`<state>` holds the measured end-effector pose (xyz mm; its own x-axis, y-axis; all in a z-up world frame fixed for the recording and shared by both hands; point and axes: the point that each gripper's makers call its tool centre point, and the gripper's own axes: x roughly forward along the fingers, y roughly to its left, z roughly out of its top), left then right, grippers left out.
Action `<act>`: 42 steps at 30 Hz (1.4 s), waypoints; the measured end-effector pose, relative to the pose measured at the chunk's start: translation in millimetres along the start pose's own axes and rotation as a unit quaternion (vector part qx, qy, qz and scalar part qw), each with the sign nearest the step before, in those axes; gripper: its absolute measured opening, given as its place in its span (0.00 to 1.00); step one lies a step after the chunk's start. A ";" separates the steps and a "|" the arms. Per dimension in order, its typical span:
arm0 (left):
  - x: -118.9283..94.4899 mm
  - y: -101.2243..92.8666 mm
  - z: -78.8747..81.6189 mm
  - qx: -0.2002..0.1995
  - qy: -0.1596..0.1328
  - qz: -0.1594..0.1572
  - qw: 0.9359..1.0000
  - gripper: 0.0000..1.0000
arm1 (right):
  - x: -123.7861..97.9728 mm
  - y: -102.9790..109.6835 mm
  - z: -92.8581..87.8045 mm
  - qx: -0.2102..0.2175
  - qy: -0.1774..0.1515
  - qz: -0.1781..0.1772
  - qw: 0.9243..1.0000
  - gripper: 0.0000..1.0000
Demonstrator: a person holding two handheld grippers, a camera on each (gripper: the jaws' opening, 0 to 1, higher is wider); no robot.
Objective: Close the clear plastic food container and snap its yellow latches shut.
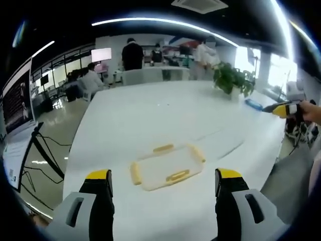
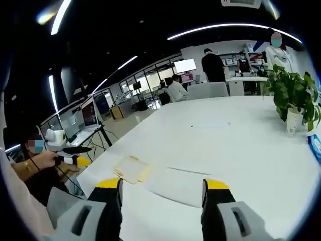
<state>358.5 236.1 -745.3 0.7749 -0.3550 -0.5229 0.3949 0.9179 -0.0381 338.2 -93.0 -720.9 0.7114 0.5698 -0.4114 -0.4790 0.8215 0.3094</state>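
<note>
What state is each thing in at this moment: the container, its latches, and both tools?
Clear plastic container: flat on the white table, untouched; closed or not, cannot tell.
Yellow latches: visible on four sides; snapped or not, cannot tell.
Left tool: open, holding nothing, short of the container.
Right tool: open, holding nothing, above the table.
Potted plant: upright.

Open-plan office/lab around me: long white table (image 1: 150,115), monitors (image 2: 83,118) on desks along the glass wall, wall screen (image 2: 185,65), potted plant (image 2: 293,95), strip ceiling lights (image 1: 165,22), people (image 1: 132,54) at workstations in back.
</note>
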 end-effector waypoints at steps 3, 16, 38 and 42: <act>3.0 1.3 2.2 0.002 0.001 0.000 1.000 0.82 | 1.8 -1.6 0.3 0.001 0.000 -0.002 1.000 0.63; 12.3 5.8 5.9 0.009 0.007 -0.004 1.000 0.82 | 8.7 -7.2 8.5 -0.005 -0.001 -0.007 1.000 0.63; 25.4 13.5 12.8 0.037 0.008 -0.009 0.999 0.81 | 39.7 6.4 14.9 -0.043 0.022 0.027 0.998 0.63; 28.1 16.0 11.4 0.044 0.014 -0.012 0.999 0.81 | 46.2 10.7 13.3 -0.048 0.029 0.036 0.998 0.63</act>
<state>392.2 238.8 -750.9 0.7511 -0.3704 -0.5465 0.4562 0.8896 0.0239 372.8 -58.3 -725.2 0.6441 0.6248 -0.4413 -0.5766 0.7757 0.2567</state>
